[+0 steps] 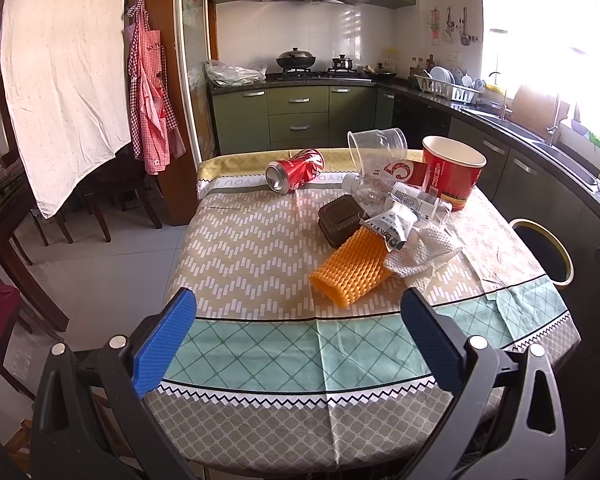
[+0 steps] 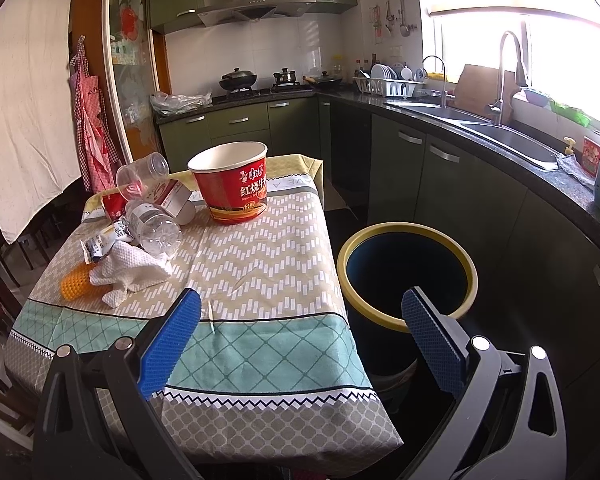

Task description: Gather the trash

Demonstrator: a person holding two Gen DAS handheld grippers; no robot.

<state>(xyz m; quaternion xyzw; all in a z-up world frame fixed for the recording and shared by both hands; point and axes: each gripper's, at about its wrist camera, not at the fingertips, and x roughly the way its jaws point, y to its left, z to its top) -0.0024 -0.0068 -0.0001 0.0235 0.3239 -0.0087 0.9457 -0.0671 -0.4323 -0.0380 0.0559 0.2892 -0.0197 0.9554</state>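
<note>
A: On the table (image 1: 260,248), under a patterned cloth, trash sits bunched toward the far right. Red soda can (image 1: 296,170) on its side, near the far edge. Orange foam net sleeve (image 1: 350,272) lying nearest, touching a crumpled white paper towel (image 1: 424,254).

B: Noted. Dark lidded box (image 1: 340,220) just behind the sleeve. Torn snack wrapper (image 1: 392,226) between box and towel. Clear plastic bottle (image 2: 154,226) on its side above the towel; a clear cup (image 1: 378,146) tilted behind it.

A: Red noodle bowl (image 2: 232,186) upright, apart from the pile, toward the right edge.

B: Bin?

A: Dark trash bin (image 2: 406,236) with yellow rim, on the floor just beside the table's right side.

B: Grippers?

A: Left gripper (image 1: 300,344) at the near table edge, blue fingers (image 1: 164,344) spread wide, nothing between them. Right gripper (image 2: 300,344) likewise wide and empty, one finger over the cloth, the other over the bin.
</note>
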